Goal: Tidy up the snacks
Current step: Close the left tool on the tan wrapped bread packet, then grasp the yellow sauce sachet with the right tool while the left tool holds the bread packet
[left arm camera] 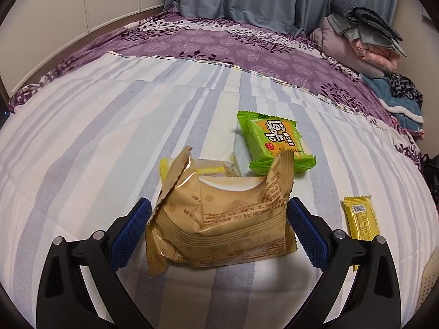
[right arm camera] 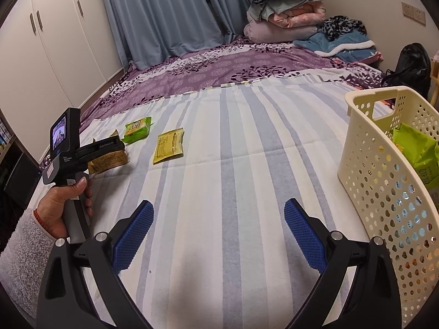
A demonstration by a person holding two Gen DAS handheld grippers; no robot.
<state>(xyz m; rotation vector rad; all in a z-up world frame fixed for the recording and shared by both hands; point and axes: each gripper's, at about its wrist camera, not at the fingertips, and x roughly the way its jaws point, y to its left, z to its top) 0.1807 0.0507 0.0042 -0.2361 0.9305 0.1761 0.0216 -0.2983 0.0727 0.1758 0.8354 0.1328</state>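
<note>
My left gripper (left arm camera: 219, 219) is open around a tan snack packet (left arm camera: 222, 224) on the striped sheet; its blue pads (left arm camera: 131, 235) stand at both sides, the left one slightly apart from the wrapper. A small yellow-trimmed packet (left arm camera: 216, 167) lies just behind it, a green snack pack (left arm camera: 277, 142) farther back, and a yellow packet (left arm camera: 362, 219) to the right. My right gripper (right arm camera: 219, 233) is open and empty over the sheet. The right wrist view shows the left gripper (right arm camera: 104, 150) over the tan packet (right arm camera: 109, 161), the green pack (right arm camera: 137, 128), the yellow packet (right arm camera: 168, 148) and a cream perforated basket (right arm camera: 384, 192) holding green packets (right arm camera: 417, 150).
The striped sheet (right arm camera: 247, 137) lies on a bed with a purple floral cover (right arm camera: 219, 65). Folded blankets (right arm camera: 285, 13) and clothes are stacked at the far end. A black bag (right arm camera: 411, 63) sits behind the basket. White wardrobe doors (right arm camera: 55, 41) stand left.
</note>
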